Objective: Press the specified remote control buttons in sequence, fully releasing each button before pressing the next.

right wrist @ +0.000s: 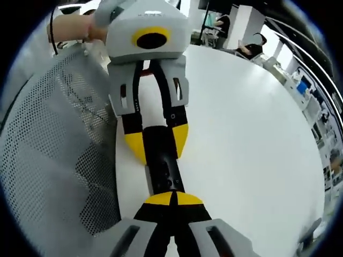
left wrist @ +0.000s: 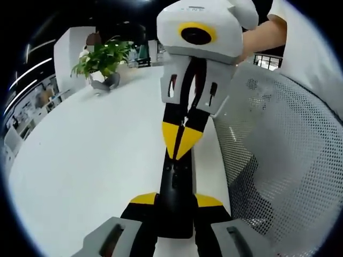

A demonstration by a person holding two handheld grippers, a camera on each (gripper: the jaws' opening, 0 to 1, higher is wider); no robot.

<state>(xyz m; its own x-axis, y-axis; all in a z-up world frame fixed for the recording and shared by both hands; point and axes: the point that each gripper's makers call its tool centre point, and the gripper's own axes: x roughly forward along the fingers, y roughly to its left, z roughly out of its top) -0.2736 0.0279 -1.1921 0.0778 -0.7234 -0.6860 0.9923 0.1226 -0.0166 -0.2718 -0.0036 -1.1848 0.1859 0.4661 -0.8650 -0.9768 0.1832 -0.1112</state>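
A long black remote (left wrist: 174, 179) lies lengthwise between the two grippers, near the white table's edge. My left gripper (left wrist: 176, 201) is shut on its near end, one yellow-tipped jaw on each side. In the right gripper view that same left gripper (right wrist: 158, 142) clamps the far end of the remote (right wrist: 163, 171). My right gripper (right wrist: 172, 199) has its yellow tips shut together, resting on the remote's top face among small buttons. In the left gripper view the right gripper (left wrist: 182, 140) comes down from above, its tips meeting in a point on the remote. Which button it touches is hidden.
The white table (left wrist: 96, 160) stretches wide to one side (right wrist: 246, 139). A grey mesh chair back (left wrist: 284, 155) stands right beside the remote (right wrist: 53, 150). A potted green plant (left wrist: 102, 59) sits at the table's far end. A person's arm (left wrist: 262, 35) holds the right gripper.
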